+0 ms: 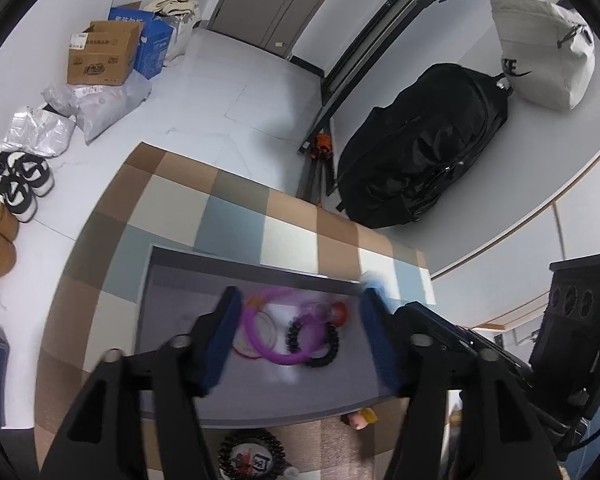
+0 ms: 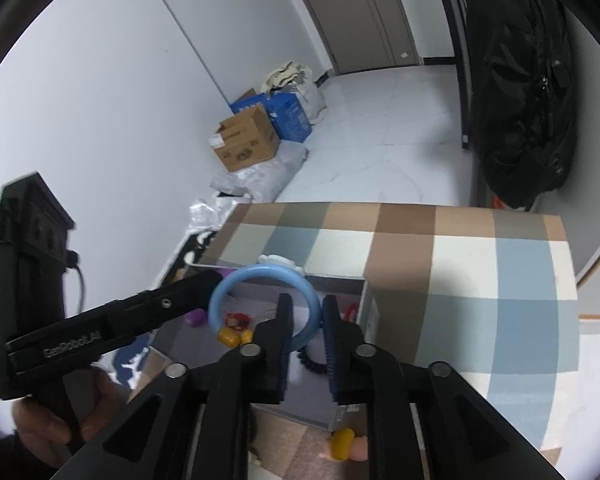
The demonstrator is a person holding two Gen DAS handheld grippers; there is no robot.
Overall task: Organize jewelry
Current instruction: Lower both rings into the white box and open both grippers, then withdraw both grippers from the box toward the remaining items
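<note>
A grey tray (image 1: 172, 280) sits on the checked cloth. In it lie a purple ring (image 1: 260, 348), a black bead bracelet (image 1: 332, 344) and a red piece (image 1: 340, 312). My left gripper (image 1: 300, 294) hovers over them, open wide, with nothing between its blue pads. In the right wrist view a light blue bangle (image 2: 260, 276) stands upright over the tray (image 2: 364, 300). Its lower right part passes between the jaws of my right gripper (image 2: 306, 308). The jaws stand a little apart, with a slim gap beside the band. The left gripper's black body (image 2: 100, 336) reaches in beside the bangle.
Yellow beads (image 2: 228, 336) and a purple piece (image 2: 196, 316) also lie in the tray. Outside its near wall lie a dark bead bracelet (image 1: 252, 452) and a yellow charm (image 2: 342, 444). A black backpack (image 1: 420, 152), cardboard boxes (image 1: 104, 56) and shoes (image 1: 20, 188) are beyond the checked cloth (image 1: 236, 220).
</note>
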